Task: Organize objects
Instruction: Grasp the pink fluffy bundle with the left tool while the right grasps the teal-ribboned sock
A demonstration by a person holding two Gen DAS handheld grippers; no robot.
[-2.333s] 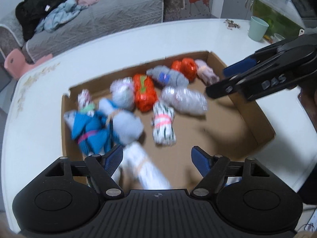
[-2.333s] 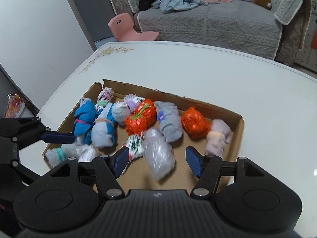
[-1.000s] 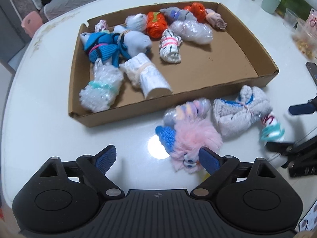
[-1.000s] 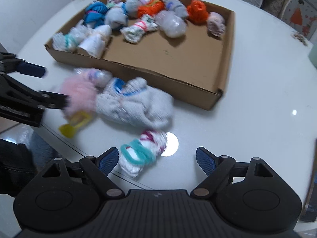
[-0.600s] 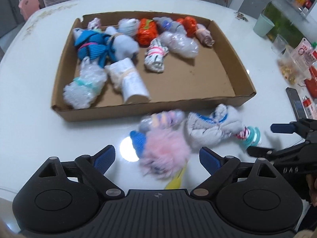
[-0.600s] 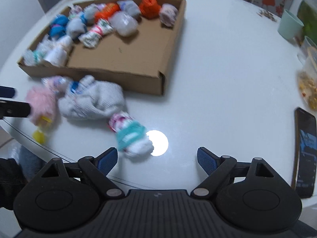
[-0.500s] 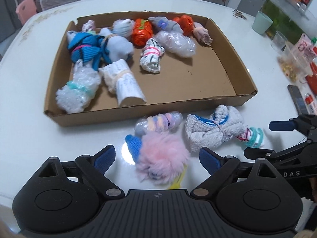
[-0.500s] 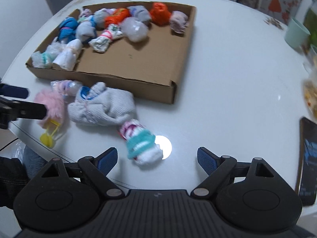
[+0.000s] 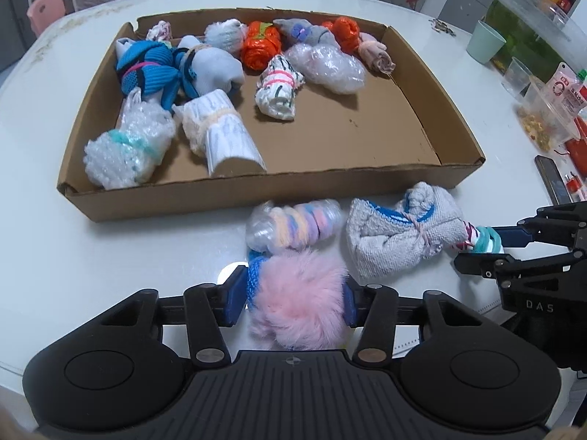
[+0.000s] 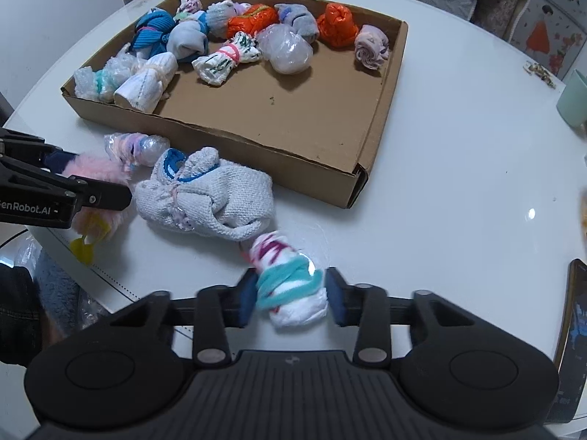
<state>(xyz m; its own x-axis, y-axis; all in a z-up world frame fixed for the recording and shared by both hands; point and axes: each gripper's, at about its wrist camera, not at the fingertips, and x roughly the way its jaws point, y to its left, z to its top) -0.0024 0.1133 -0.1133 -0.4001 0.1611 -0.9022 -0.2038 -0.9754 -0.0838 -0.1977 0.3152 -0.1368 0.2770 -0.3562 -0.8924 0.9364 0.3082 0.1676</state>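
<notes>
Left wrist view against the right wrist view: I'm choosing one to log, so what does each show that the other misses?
Only the left wrist view shows the snack tub and fish tank. Only the right shows the fluffy bundle's yellow tag and a dark sleeve. Both show the box, the grey bundle, and each gripper closing its jaws: left gripper around the pink fluffy bundle, right gripper around the teal-banded roll.

Pink fluffy bundle (image 9: 301, 300) lying bottom center, grey knit bundle (image 9: 400, 234) sitting right of it, cardboard tray (image 9: 256, 190) holding wrapped bundles above.
</notes>
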